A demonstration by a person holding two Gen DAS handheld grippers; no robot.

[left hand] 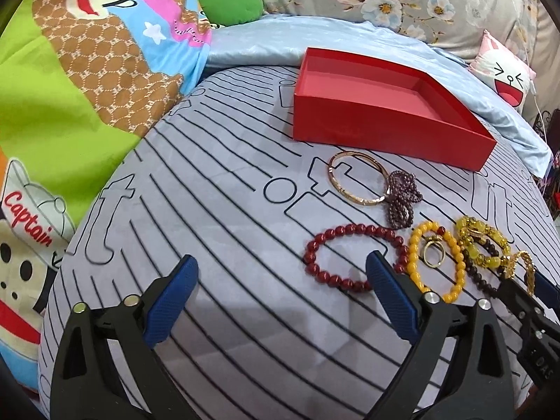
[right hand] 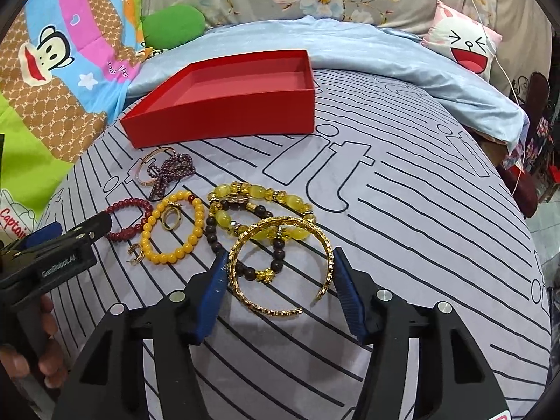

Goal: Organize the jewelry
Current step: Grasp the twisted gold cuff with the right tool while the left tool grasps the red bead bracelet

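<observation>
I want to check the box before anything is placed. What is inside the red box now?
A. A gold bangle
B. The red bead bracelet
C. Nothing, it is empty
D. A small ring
C: the red box shows only its bare pink floor, while the gold bangle and the red bead bracelet lie on the striped sheet.
</observation>
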